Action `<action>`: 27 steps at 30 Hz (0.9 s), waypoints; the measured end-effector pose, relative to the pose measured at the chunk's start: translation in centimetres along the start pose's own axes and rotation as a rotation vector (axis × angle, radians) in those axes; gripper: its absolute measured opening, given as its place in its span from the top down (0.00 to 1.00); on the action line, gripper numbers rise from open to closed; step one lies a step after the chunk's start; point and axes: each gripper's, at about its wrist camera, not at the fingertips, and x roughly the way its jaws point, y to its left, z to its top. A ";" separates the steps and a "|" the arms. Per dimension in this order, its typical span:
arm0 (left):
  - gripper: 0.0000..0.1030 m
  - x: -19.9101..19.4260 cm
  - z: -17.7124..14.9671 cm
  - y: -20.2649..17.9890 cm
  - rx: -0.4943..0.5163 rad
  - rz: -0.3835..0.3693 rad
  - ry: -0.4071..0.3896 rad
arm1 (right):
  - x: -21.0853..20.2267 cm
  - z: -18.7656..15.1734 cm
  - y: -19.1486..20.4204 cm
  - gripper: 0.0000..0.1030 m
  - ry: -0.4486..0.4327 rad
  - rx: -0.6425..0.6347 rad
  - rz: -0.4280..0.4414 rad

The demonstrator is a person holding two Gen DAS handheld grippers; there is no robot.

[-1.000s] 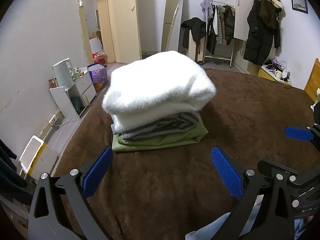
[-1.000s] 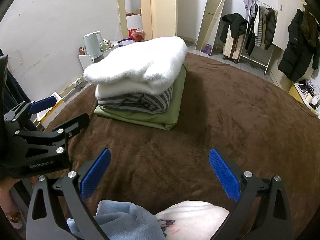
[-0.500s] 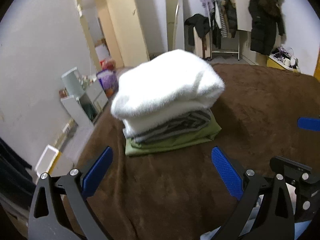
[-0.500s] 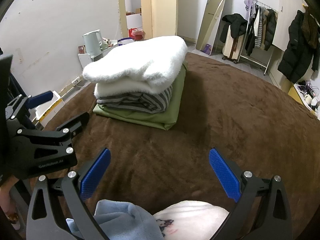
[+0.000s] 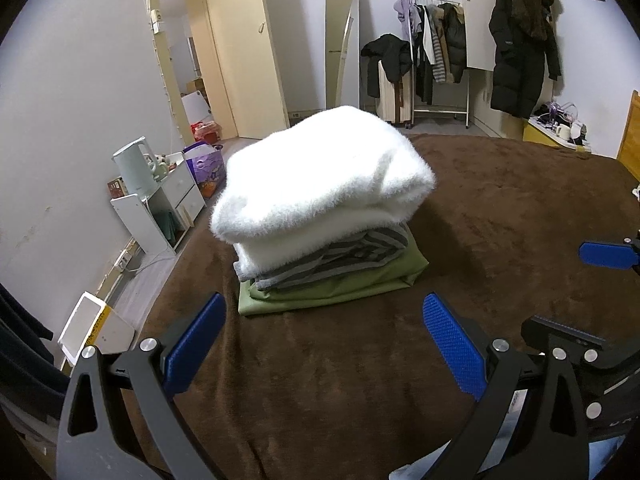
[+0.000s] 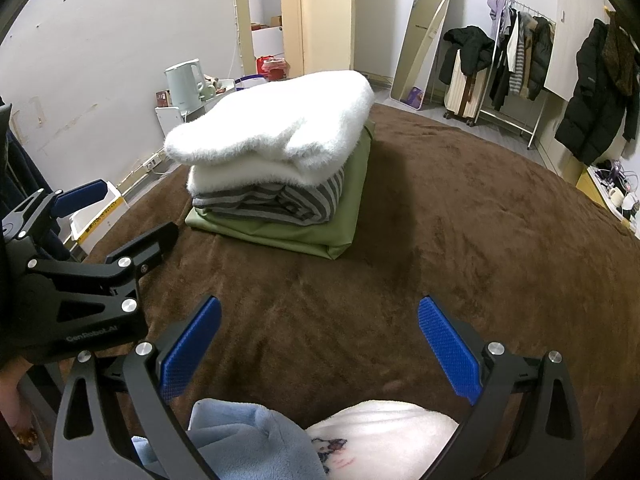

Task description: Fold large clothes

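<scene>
A stack of folded clothes sits on the brown blanket (image 5: 500,220): a fluffy white sweater (image 5: 320,176) on top, a grey striped garment (image 5: 340,260) under it, a green one (image 5: 340,288) at the bottom. The stack also shows in the right wrist view (image 6: 276,132). My left gripper (image 5: 324,340) is open and empty, short of the stack. My right gripper (image 6: 320,344) is open and empty, above a light blue garment (image 6: 240,440) and a white printed one (image 6: 380,436) at the near edge.
A white shelf with a kettle (image 5: 136,168) stands by the left wall. A mirror (image 5: 340,48), a clothes rack (image 5: 432,48) and a hung black coat (image 5: 520,56) line the far wall. A white box (image 5: 92,328) lies on the floor by the bed.
The left wrist view swung and settled back; the stack now sits a little further right and closer. The right gripper barely moved. Both stay open.
</scene>
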 end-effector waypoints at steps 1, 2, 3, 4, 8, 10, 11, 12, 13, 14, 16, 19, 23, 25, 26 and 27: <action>0.06 0.0 0.0 0.0 0.000 0.000 0.000 | 0.0 0.0 0.0 0.06 0.000 0.000 -0.001; 0.06 -0.1 0.0 -0.1 0.001 -0.001 0.001 | 0.0 0.1 0.0 0.06 0.001 0.000 0.000; 0.06 -0.1 0.0 0.0 0.001 0.003 0.000 | 0.0 0.1 0.1 0.06 0.001 0.000 0.000; 0.06 -0.1 0.0 0.0 -0.002 0.002 0.000 | 0.0 0.1 0.1 0.06 0.001 0.000 0.000; 0.06 -0.2 0.0 -0.1 -0.006 -0.001 0.002 | 0.0 0.1 0.0 0.06 0.001 0.000 0.000; 0.06 -0.2 0.0 -0.1 -0.010 -0.001 0.004 | 0.0 0.0 -0.1 0.06 0.001 0.000 0.001; 0.06 -0.2 0.0 -0.1 -0.013 -0.001 0.007 | 0.0 0.1 0.0 0.06 0.002 -0.001 0.001; 0.06 -0.2 0.0 -0.1 -0.015 -0.001 0.009 | 0.0 0.0 -0.1 0.06 0.002 -0.001 0.001; 0.06 -0.3 -0.1 -0.1 -0.017 -0.001 0.009 | 0.0 0.0 -0.1 0.06 0.002 0.000 0.001; 0.06 -0.3 -0.1 -0.1 -0.019 0.001 0.013 | 0.0 0.0 -0.1 0.06 0.002 0.001 0.001; 0.06 -0.2 -0.2 0.1 -0.029 0.003 0.016 | 0.0 -0.1 -0.2 0.06 0.002 0.000 0.001; 0.06 0.0 -0.3 0.4 -0.043 0.000 0.023 | 0.0 -0.1 -0.3 0.06 0.005 0.000 0.004; 0.06 0.1 -0.5 0.6 -0.054 -0.004 0.035 | 0.1 0.0 -0.2 0.06 0.004 -0.001 0.004; 0.06 0.2 -0.6 0.7 -0.059 -0.010 0.043 | 0.1 0.0 -0.2 0.06 0.001 -0.001 0.004; 0.06 0.2 -0.6 0.7 -0.060 -0.012 0.044 | 0.2 -0.1 -0.2 0.06 -0.001 -0.004 0.004; 0.06 0.3 -0.7 0.7 -0.060 -0.013 0.046 | 0.2 -0.1 -0.3 0.06 -0.001 -0.007 0.003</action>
